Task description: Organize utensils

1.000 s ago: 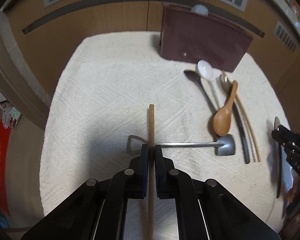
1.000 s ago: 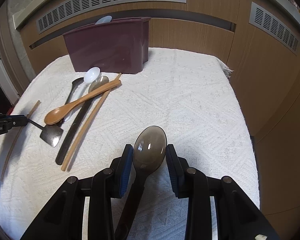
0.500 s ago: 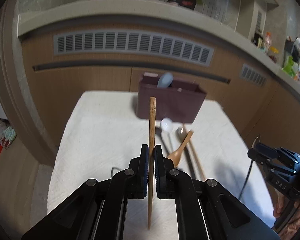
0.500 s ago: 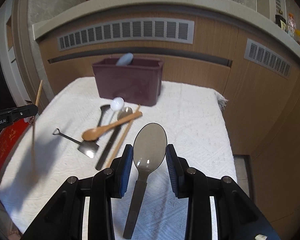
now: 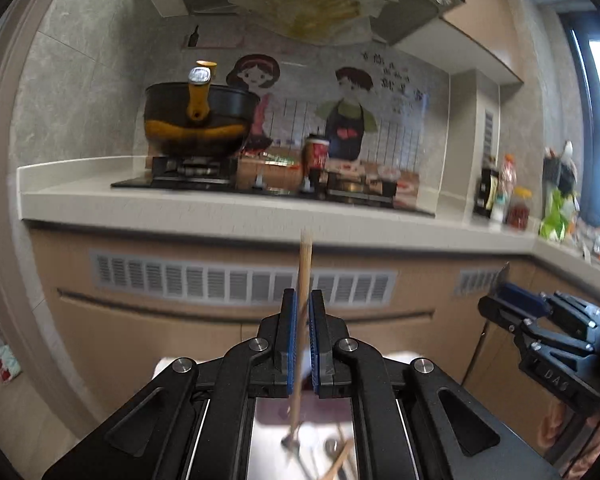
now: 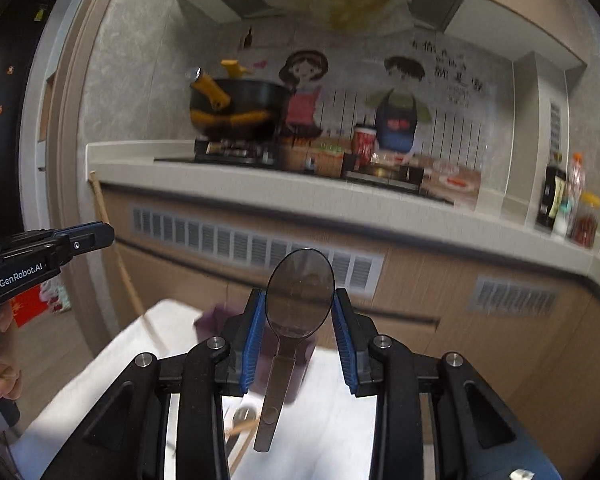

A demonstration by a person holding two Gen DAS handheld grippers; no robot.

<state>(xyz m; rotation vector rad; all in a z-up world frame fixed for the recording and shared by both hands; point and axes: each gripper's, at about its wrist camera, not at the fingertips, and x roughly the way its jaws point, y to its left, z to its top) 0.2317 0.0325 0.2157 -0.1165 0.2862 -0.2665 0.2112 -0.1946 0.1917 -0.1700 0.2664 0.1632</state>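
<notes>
Aloft, one chopstick [image 5: 305, 276] in the clenched left claw [image 5: 302, 334], one smoky spoon [image 6: 300, 294] in the right claw [image 6: 300, 330].

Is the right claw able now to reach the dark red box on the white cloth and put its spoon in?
Probably yes. The right claw grips the grey spoon, and the box lies ahead and below it with nothing between.

my left gripper [image 5: 303, 316] is clamped on a thin wooden chopstick [image 5: 303, 280], upright, its tip above the pads and its lower end hanging below. my right gripper [image 6: 299, 312] pinches the bowl of a translucent smoky-grey spoon [image 6: 300, 296], bowl up, handle hanging down. more utensils [image 5: 336, 456] lie blurred on the white cloth [image 6: 112, 352] below.
</notes>
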